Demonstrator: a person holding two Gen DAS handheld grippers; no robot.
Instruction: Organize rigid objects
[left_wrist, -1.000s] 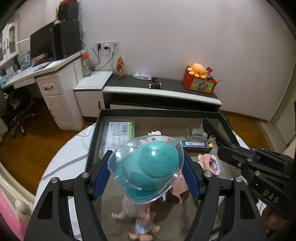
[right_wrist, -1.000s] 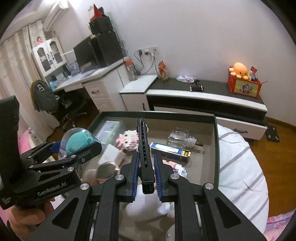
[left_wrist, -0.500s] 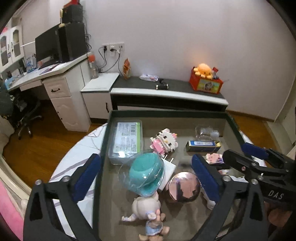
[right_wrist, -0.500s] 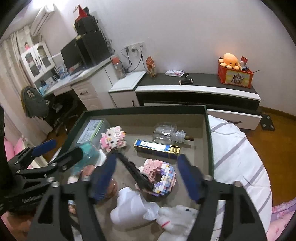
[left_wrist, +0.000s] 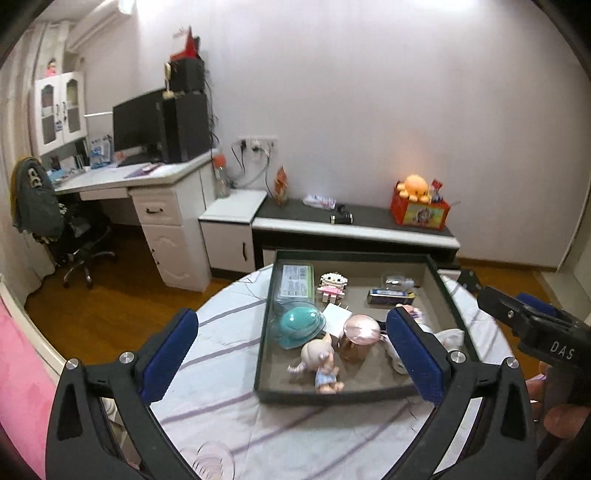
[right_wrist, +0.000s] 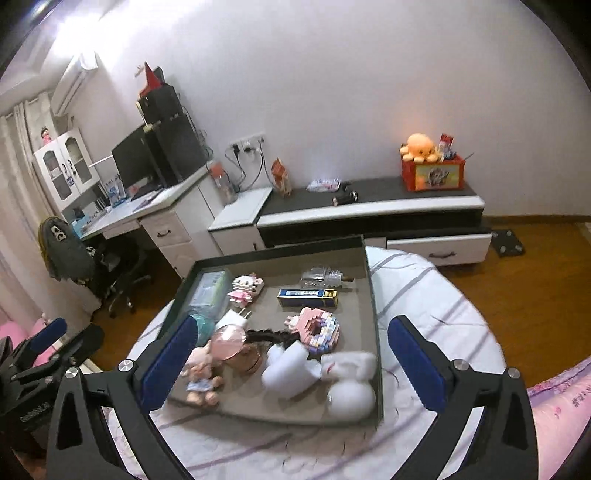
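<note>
In the left wrist view, the left gripper (left_wrist: 291, 354) hangs above a round desk (left_wrist: 229, 417) covered with a striped cloth, its jaws spread as wide as they go and nothing between them. A dark tray (left_wrist: 264, 343) sits on the desk past the jaws. In it lie a teal brush under a clear dome (left_wrist: 297, 323) at the near left, a small doll (left_wrist: 319, 362) at the near edge, a pink round tin (left_wrist: 360, 332) just right of the dome, a white card (left_wrist: 336, 315) behind them, a block cat figure (left_wrist: 332, 286) and a flat green-labelled box (left_wrist: 295, 280) at the far left, and a blue box (left_wrist: 389, 295) at the far right. The right gripper (left_wrist: 532, 321) shows at the right edge, held by a hand (left_wrist: 561, 413). In the right wrist view, the right gripper (right_wrist: 291, 358) is over the near edge of the same tray (right_wrist: 373, 306); its jaws are opening, already wide, with nothing gripped. Inside lie a dark comb (right_wrist: 267, 338) near the middle, partly blurred, a pink block ring (right_wrist: 317, 328) right of it, white soft things (right_wrist: 332, 380) at the near right, the blue box (right_wrist: 306, 297) further back, and a clear bottle (right_wrist: 321, 278) at the far side. The left gripper (right_wrist: 48, 354) shows at the left edge.
</note>
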